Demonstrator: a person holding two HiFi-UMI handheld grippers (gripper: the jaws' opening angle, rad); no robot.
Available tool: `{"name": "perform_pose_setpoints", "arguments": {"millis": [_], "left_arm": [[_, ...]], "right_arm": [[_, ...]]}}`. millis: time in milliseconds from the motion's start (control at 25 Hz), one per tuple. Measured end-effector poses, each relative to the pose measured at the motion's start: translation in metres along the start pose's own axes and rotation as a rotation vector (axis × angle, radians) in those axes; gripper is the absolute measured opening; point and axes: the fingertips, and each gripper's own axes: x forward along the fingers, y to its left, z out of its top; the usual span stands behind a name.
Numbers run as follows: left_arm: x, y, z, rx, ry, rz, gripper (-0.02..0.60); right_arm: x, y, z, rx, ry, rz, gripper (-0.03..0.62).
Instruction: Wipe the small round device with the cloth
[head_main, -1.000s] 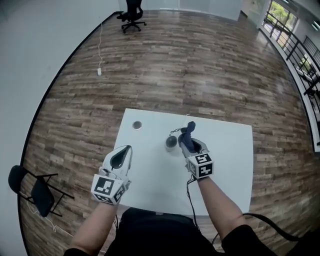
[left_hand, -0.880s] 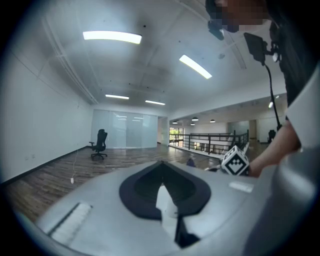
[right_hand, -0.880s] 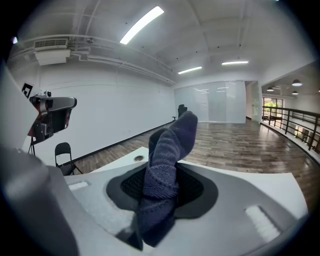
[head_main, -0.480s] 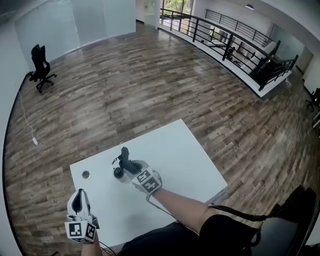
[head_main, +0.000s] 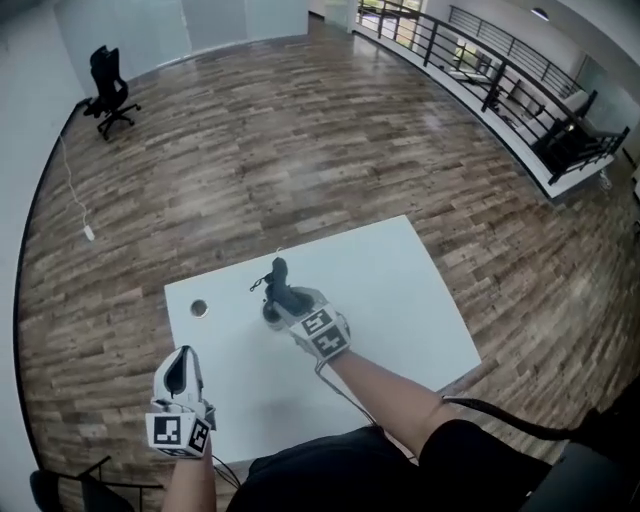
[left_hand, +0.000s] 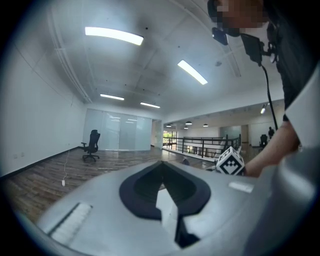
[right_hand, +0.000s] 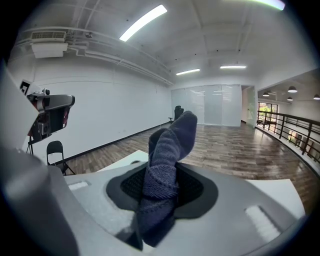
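Observation:
In the head view my right gripper (head_main: 286, 300) hovers over the middle of the white table (head_main: 400, 290), shut on a dark blue cloth (head_main: 277, 278) that sticks up past its tips. The small round dark device (head_main: 269, 316) lies on the table just left of and under that gripper, with a thin cord (head_main: 260, 284) beside it. The right gripper view shows the cloth (right_hand: 167, 170) bunched between the jaws. My left gripper (head_main: 180, 368) hangs at the table's left front edge, jaws together and empty (left_hand: 161, 165).
A small round hole (head_main: 198, 308) sits in the tabletop near its left back corner. Wood floor surrounds the table, with an office chair (head_main: 108, 95) far off, a folding chair (right_hand: 55, 150) and a camera on a stand (right_hand: 50, 107) at the wall, and a railing (head_main: 500, 70).
The head view has swung round and tilted, so the table sits differently in the picture. Both grippers keep their places relative to the table, the cloth still gripped beside the device.

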Motion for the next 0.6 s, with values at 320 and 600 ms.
{"name": "perform_pose_setpoints", "arguments": {"millis": [320,600], "left_arm": [[0.014,-0.011,-0.017,-0.028,0.040,0.023,0.003],[0.010,-0.002,-0.035,-0.082,0.065,0.063,0.003]], "right_arm": [[0.013,-0.030,-0.026,-0.019,0.097,-0.028,0.137],[0.024,-0.021,-0.048,-0.069,0.171,-0.004,0.138]]}}
